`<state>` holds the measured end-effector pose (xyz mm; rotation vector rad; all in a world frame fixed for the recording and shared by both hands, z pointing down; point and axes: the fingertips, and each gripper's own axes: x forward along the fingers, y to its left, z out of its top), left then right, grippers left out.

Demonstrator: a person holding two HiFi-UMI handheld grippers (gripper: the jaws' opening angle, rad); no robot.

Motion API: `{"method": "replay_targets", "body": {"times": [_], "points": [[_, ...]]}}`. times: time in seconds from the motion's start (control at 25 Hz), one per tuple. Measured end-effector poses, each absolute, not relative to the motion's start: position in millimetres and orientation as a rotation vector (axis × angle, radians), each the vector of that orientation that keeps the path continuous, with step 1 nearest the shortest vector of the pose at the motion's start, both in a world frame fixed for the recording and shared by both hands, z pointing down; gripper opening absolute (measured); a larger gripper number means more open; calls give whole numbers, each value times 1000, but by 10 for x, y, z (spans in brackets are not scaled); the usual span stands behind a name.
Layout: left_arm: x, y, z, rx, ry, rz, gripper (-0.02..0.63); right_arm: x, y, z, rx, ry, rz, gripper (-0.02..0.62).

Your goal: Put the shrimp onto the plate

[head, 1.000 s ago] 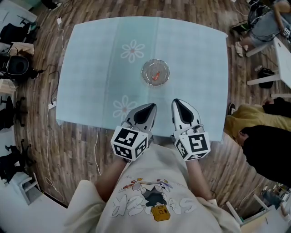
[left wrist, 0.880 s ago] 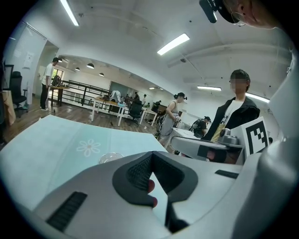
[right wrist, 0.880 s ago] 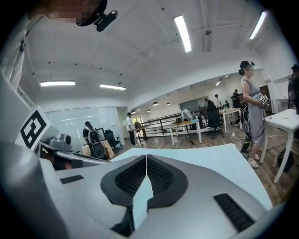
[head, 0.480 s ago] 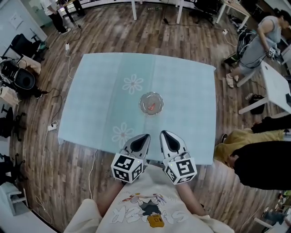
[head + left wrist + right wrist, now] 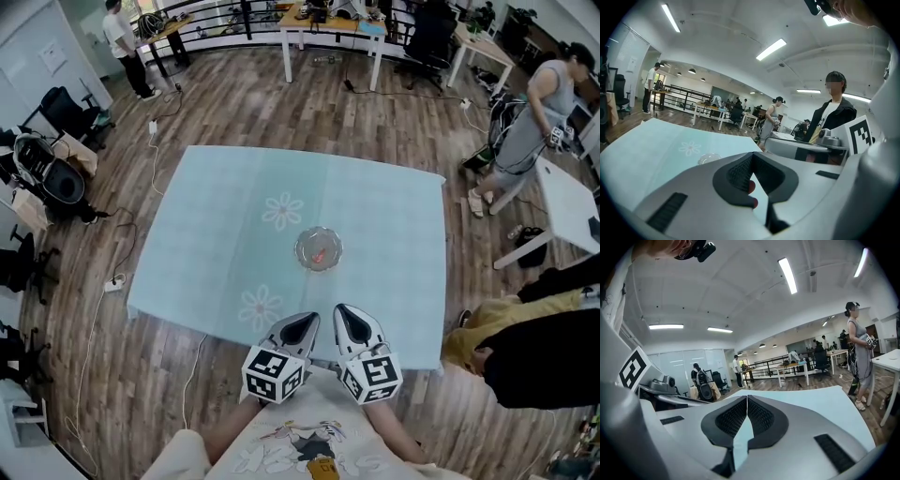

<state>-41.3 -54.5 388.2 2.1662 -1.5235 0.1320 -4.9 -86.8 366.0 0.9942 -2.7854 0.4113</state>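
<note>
An orange shrimp lies in a clear glass plate near the middle of the light blue tablecloth. Both grippers hang close to the person's chest, over the table's near edge and well short of the plate. The left gripper has its jaws together with nothing held. The right gripper is shut and empty as well. In the left gripper view the plate shows beyond the closed left gripper. The right gripper view shows its own right gripper closed over bare cloth.
A person in black sits close to the table's right near corner. Another person stands by a white desk at the right. Chairs and bags crowd the left, with cables on the wooden floor.
The head view has pulled back, so the table looks smaller and farther. Both grippers have drawn back from the plate toward the person. The shrimp stays in the plate.
</note>
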Motion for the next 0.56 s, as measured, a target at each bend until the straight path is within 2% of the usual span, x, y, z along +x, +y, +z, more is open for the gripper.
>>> {"method": "replay_targets", "body": {"times": [0.56], "points": [[-522,-478,3996,2115,-1536,129,8,-194,-917,3754,956,-2787,457,25]]}}
